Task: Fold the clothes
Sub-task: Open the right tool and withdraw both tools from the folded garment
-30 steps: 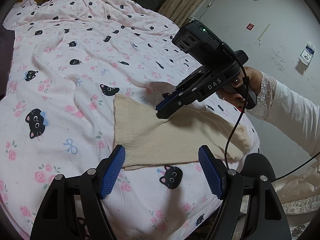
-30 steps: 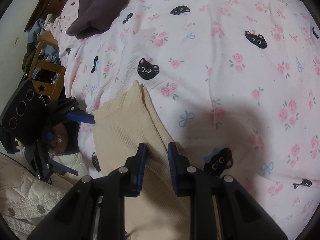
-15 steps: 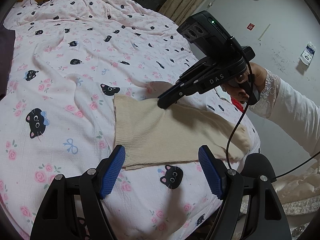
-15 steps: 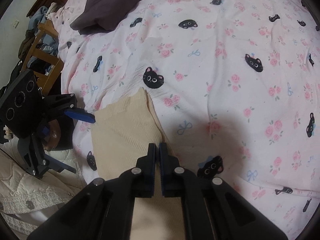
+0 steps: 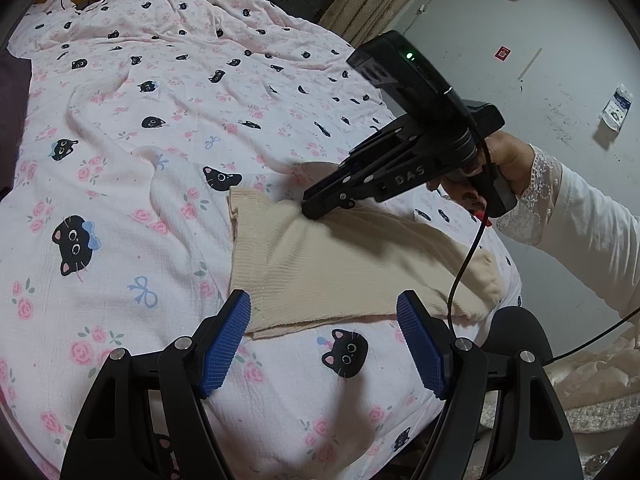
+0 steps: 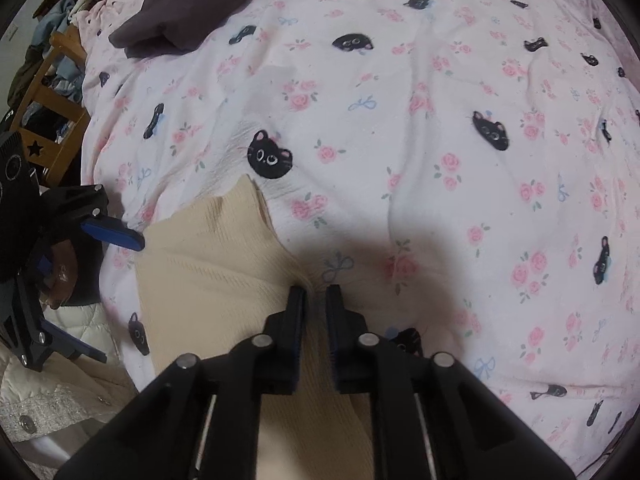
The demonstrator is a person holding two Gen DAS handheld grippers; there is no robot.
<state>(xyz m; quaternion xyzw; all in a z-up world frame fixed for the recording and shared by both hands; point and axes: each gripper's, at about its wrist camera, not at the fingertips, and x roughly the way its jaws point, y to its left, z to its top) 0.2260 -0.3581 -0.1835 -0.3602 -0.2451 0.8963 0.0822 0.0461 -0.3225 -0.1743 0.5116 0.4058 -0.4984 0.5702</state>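
A cream ribbed garment (image 5: pixel 340 264) (image 6: pixel 208 256) lies flat near the corner of a bed with a pink cat-print sheet (image 5: pixel 120 200). My right gripper (image 5: pixel 316 210) (image 6: pixel 316 292) is down on the garment's far edge, its fingers nearly together with a pucker of cream fabric between them. A hand (image 5: pixel 508 164) in a white lace-cuffed sleeve holds it. My left gripper (image 5: pixel 324 320) hangs open just above the garment's near edge with nothing between its blue pads (image 5: pixel 226 336). One of those pads (image 6: pixel 114 234) shows at the left of the right wrist view.
A dark purple garment (image 6: pixel 192 12) lies at the far side of the bed. A wooden chair (image 6: pixel 48 92) piled with clothes stands beside the bed. A quilted cream coat (image 6: pixel 60 392) lies below the bed's corner. A white wall (image 5: pixel 560 80) is close behind the right hand.
The right gripper shut while raised, then came down onto the garment's far edge, and fabric now puckers between its fingers. The left gripper has stayed open in place.
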